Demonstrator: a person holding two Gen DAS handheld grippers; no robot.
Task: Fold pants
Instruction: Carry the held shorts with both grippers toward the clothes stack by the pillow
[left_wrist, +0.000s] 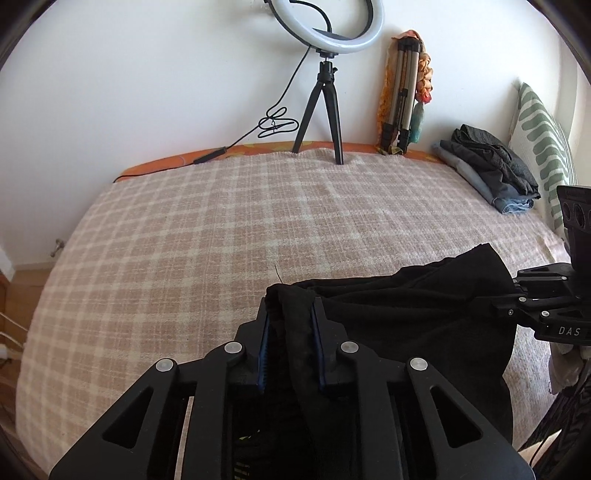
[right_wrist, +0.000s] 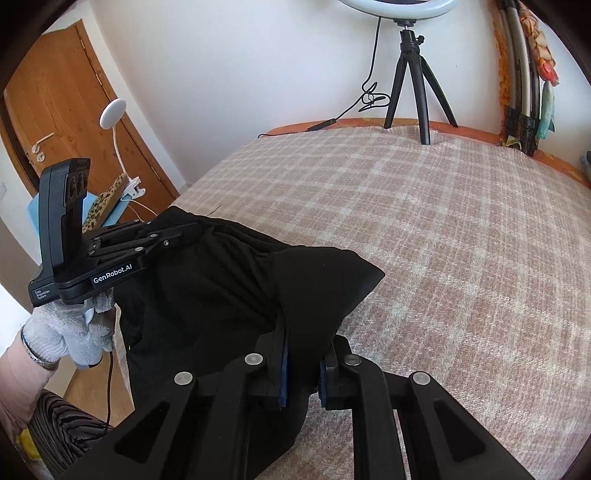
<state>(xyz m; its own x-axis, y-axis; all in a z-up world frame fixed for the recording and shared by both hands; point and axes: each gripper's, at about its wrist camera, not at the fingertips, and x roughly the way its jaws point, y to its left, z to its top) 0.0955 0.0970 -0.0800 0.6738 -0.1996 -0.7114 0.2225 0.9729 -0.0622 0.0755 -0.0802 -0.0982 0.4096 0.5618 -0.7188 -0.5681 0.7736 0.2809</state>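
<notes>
Overhead, a ring light (left_wrist: 325, 26) stands on the plaid bed (left_wrist: 184, 229); left hand-held gripper (left_wrist: 290, 314) and right hand-held gripper (right_wrist: 303, 354) each clamp the black pants (right_wrist: 221, 288)

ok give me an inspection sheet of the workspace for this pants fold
surface: bed with a plaid blanket, mostly bare.
job's things: black pants held up over the near edge, not yet laid flat.
clutter: stack of folded clothes at the far right corner beside a pillow; ring light tripod standing on the blanket; folded tripod leaning on the wall.
grippers: left gripper and right gripper each shut on the pants.
cables: ring light cable trailing along the far edge.
surroundings: white wall, wooden door.
</notes>
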